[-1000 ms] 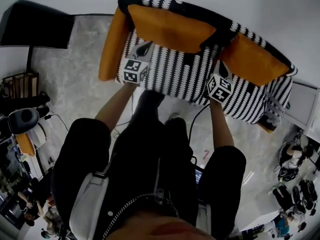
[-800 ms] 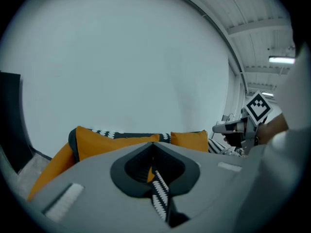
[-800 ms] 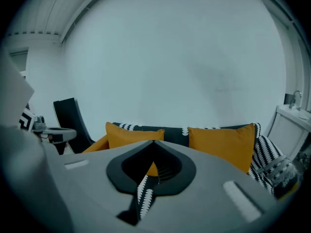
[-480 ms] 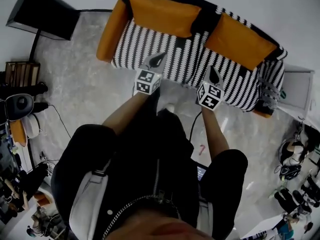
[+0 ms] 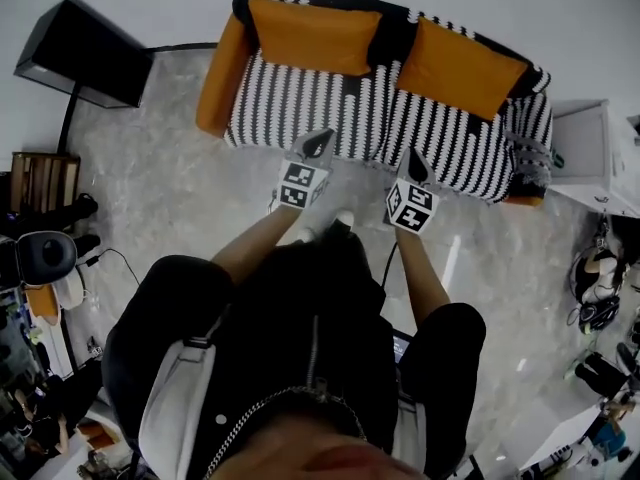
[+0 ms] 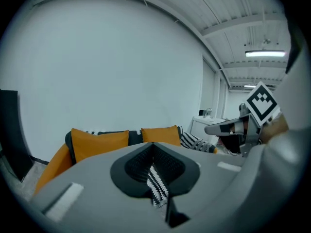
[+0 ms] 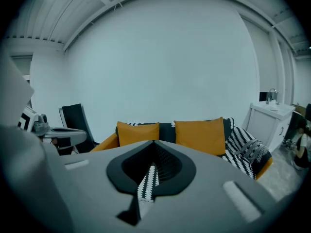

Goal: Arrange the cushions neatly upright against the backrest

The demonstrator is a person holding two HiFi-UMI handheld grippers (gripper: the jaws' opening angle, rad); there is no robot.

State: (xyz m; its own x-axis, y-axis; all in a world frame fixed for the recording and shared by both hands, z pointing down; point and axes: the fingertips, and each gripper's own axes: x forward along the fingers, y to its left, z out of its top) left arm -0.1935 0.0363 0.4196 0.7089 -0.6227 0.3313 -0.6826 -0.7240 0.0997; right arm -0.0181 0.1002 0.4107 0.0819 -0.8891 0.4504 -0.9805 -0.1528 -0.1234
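Standing on the pale floor [image 5: 160, 188] in front of a black-and-white striped sofa [image 5: 330, 108], a person holds both tools out at about the same height over the floor, just short of the sofa's front edge. The left hand-held gripper [image 5: 321, 138] points at the middle of the seat with its jaws pressed together; its own view shows only a thin slit between the dark pads, with nothing gripped in it. The right hand-held gripper [image 5: 416, 157] points toward the right half of the seat, and its jaws are likewise together and empty. Neither tool touches the sofa. Two orange cushions stand upright along the sofa's back edge. The left cushion [image 5: 315, 36] leans on the backrest [image 5: 395, 33] near the left end. The right cushion [image 5: 460, 68] leans on it near the right end. A dark strip of backrest shows between them, so they stand apart. Both gripper views show their top edges roughly level, the right one looking a little taller. An orange armrest [image 5: 218, 78] closes the sofa's left end, and a striped throw [image 5: 522, 156] with a fringe hangs over the right end. Beyond that end stands a white cabinet [image 5: 585, 153].
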